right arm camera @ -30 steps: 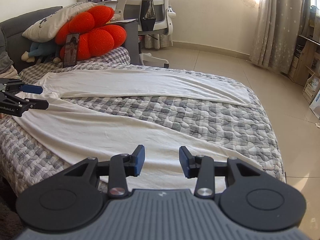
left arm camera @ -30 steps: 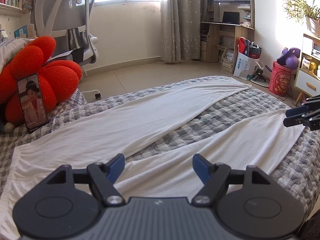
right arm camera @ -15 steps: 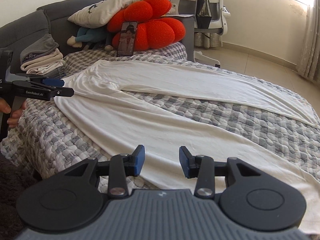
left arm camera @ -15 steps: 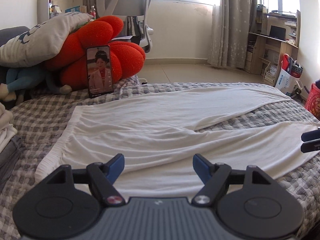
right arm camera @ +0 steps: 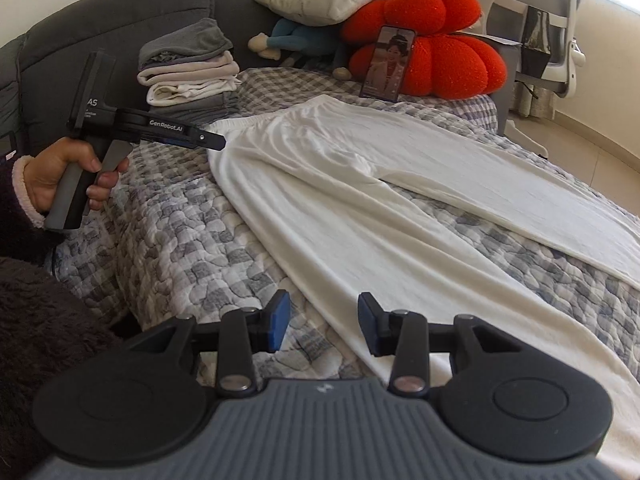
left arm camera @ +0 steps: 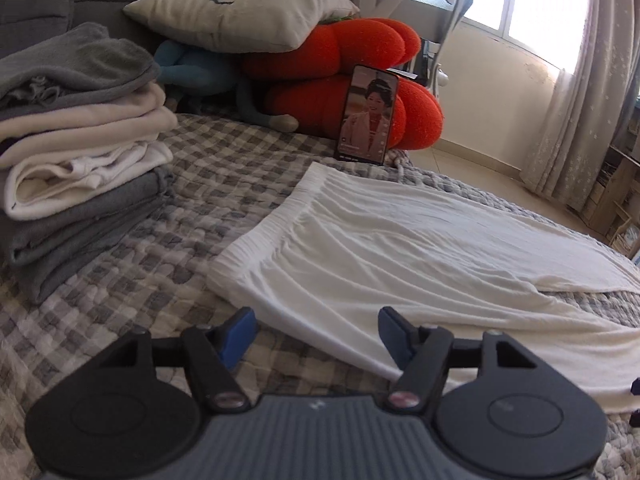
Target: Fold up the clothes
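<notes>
My view takes in a bed covered by a grey-and-white checked quilt (left arm camera: pixel 208 184), backed by a dark grey padded headboard (right arm camera: pixel 120 12). Against the headboard rest a beige pillow (left arm camera: pixel 240 16), a red lobed cushion (right arm camera: pixel 440 52) beneath it, and a blue plush toy (right arm camera: pixel 296 38). A phone (left arm camera: pixel 368 114) with a lit screen leans upright against the cushion. A stack of folded grey and cream laundry (left arm camera: pixel 76 128) sits on the quilt near the headboard. Beyond the bed stand a white office chair (right arm camera: pixel 552 28), a bright window (left arm camera: pixel 532 4) with pale curtains (left arm camera: pixel 580 92), a cream wall (left arm camera: pixel 492 92) and a light tiled floor (right arm camera: pixel 600 140). Daylight enters from the window.
</notes>
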{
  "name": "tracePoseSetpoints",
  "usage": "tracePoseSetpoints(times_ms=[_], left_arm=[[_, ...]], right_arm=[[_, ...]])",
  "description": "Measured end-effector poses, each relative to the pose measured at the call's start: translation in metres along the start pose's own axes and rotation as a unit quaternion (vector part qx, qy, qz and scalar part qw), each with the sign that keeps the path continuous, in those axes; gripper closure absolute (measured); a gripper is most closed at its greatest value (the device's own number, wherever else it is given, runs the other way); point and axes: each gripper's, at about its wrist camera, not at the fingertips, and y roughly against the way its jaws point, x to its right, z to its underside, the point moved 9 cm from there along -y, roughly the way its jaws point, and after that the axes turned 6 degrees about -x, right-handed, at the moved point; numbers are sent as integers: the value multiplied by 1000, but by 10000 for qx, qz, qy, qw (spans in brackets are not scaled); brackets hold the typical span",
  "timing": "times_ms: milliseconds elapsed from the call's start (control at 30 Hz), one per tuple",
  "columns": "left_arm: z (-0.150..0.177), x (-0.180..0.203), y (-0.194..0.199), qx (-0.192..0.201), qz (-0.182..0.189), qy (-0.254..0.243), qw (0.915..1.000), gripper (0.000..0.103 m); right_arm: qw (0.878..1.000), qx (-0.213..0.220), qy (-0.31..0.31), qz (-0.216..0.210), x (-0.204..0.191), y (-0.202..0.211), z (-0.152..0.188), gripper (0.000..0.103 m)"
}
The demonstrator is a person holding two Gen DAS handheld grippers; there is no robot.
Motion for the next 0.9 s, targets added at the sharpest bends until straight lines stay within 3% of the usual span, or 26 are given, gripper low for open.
tracePoseSetpoints(times_ms=[133, 367, 533, 667, 700, 900], left_arm=[[4, -15, -5, -51, 89, 542, 9985, 49], [3, -26, -9, 136, 199, 1008, 9946, 66], [4, -22, -11, 170, 259, 998, 9945, 74], [5, -19, -13, 157, 254, 928, 9952, 99], [4, -19, -12, 173, 244, 917, 9953, 102], [-1, -21, 1, 340, 174, 855, 9956, 102]], right_arm=[[9991, -24, 373, -216, -17, -11, -8, 61], [9963, -206, 825, -83, -26, -32, -12, 73], [9965, -122, 827, 83, -21, -39, -15, 79], [9968, -117, 772, 167, -19, -43, -18, 101], [9970, -136, 749, 155, -18, -43, -19, 102], [9983, -260, 375, -356, -22, -32, -21, 102]])
